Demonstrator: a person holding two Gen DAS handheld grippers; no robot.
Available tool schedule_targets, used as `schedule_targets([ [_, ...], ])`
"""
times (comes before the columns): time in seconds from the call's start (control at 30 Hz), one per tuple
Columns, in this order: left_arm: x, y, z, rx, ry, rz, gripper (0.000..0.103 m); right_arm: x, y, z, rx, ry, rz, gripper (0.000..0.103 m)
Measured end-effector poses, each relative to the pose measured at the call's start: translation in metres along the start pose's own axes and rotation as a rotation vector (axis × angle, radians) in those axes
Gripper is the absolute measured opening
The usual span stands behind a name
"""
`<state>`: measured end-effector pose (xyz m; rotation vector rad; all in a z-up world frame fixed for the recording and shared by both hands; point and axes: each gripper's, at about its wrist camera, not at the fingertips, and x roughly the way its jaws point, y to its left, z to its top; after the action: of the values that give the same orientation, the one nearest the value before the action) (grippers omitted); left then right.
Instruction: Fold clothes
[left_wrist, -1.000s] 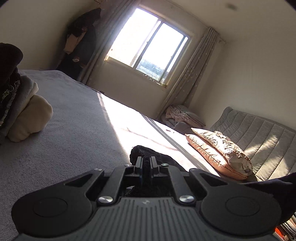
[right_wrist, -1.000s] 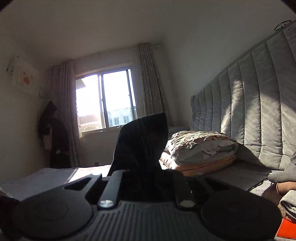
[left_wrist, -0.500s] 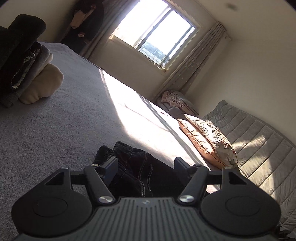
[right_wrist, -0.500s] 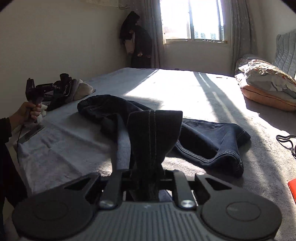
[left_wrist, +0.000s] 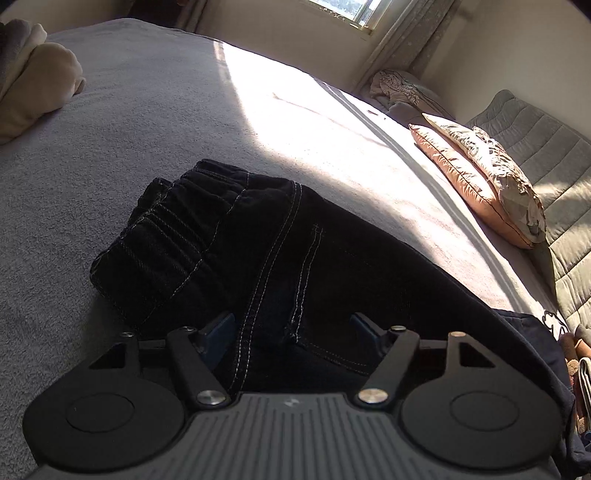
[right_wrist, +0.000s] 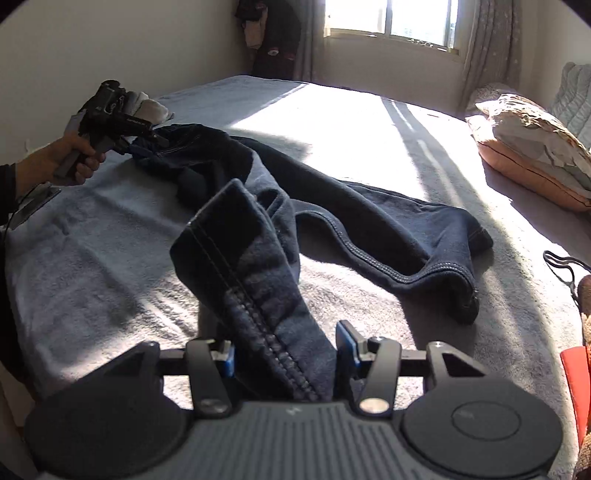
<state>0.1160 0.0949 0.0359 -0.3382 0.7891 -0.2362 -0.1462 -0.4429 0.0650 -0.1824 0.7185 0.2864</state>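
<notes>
A pair of dark jeans (right_wrist: 369, 206) lies spread across the grey bed (right_wrist: 110, 258), and both grippers sit over it. The left gripper (left_wrist: 291, 328) has its jaws standing partly apart and they have just been closing in; the denim near the waist lies between the blue pads (left_wrist: 218, 332), yet a gap shows on either side of the cloth, so nothing is pinched. Just ahead of this gripper the elastic waistband (left_wrist: 173, 229) bunches up (its pale stitching runs back toward the fingers). Further ahead and to the left a stack of folded clothes (left_wrist: 33, 85) rests on the bed; ahead and to the right two pillows (left_wrist: 487, 173) lean against a padded headboard (left_wrist: 535, 147).

The right gripper (right_wrist: 286, 350) has its jaws wide and they have just been opening. A trouser leg (right_wrist: 258, 295) with a double seam runs up between the pads (right_wrist: 347, 343); whether the fabric brushes the right pad I cannot tell, but it is no longer clamped. Beyond it the other leg (right_wrist: 424, 251) stretches ahead and to the right, its hem lying in sunlight. Far ahead to the left a hand (right_wrist: 70, 158) holds the left gripper at the waist end of the jeans.
</notes>
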Motion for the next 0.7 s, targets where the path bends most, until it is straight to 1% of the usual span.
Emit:
schedule_targets([
  [0.03,-0.002,0.0,0.0,0.014,0.004,0.036,0.034,0.003,-0.012,0.001,0.053,-0.003,-0.12,0.08],
  [0.07,-0.005,0.0,0.001,0.022,0.007,0.062,0.029,0.004,-0.018,0.006,0.089,-0.026,-0.189,0.079],
  [0.13,-0.009,0.009,0.001,-0.032,0.014,0.041,0.029,0.003,-0.017,0.018,0.111,-0.088,-0.309,0.078],
  [0.2,-0.015,0.017,0.001,-0.102,0.024,0.012,0.027,0.005,-0.004,0.04,0.114,-0.183,-0.326,0.078],
  [0.23,-0.017,0.018,0.002,-0.114,0.03,0.004,0.029,0.009,0.004,0.05,0.1,-0.217,-0.293,0.078],
  [0.27,-0.019,0.018,0.002,-0.109,0.033,0.006,0.029,0.017,0.021,0.067,0.067,-0.271,-0.262,0.078],
  [0.3,-0.022,0.016,0.002,-0.093,0.031,0.021,0.029,0.027,0.034,0.082,0.041,-0.297,-0.237,0.078],
  [0.33,-0.025,0.013,0.001,-0.07,0.024,0.043,0.028,0.039,0.046,0.093,0.021,-0.307,-0.211,0.078],
  [0.37,-0.029,0.01,0.0,-0.044,0.015,0.068,0.027,0.058,0.065,0.11,-0.006,-0.309,-0.164,0.078],
  [0.4,-0.032,0.008,-0.001,-0.023,0.011,0.083,0.027,0.077,0.079,0.123,-0.029,-0.297,-0.122,0.078],
  [0.43,-0.034,0.007,-0.001,-0.015,0.012,0.08,0.026,0.102,0.099,0.137,-0.065,-0.271,-0.074,0.078],
  [0.5,-0.039,0.008,-0.002,-0.009,0.012,0.069,0.025,0.144,0.128,0.158,-0.136,-0.216,-0.035,0.077],
  [0.57,-0.046,0.01,-0.001,0.001,-0.001,0.074,0.025,0.196,0.163,0.185,-0.21,-0.149,-0.014,0.071],
  [0.63,-0.052,0.012,0.0,0.036,-0.015,0.096,0.025,0.232,0.186,0.205,-0.265,-0.12,-0.02,0.068],
  [0.7,-0.057,0.015,0.001,0.062,-0.027,0.115,0.025,0.26,0.198,0.22,-0.263,-0.098,-0.032,0.068],
])
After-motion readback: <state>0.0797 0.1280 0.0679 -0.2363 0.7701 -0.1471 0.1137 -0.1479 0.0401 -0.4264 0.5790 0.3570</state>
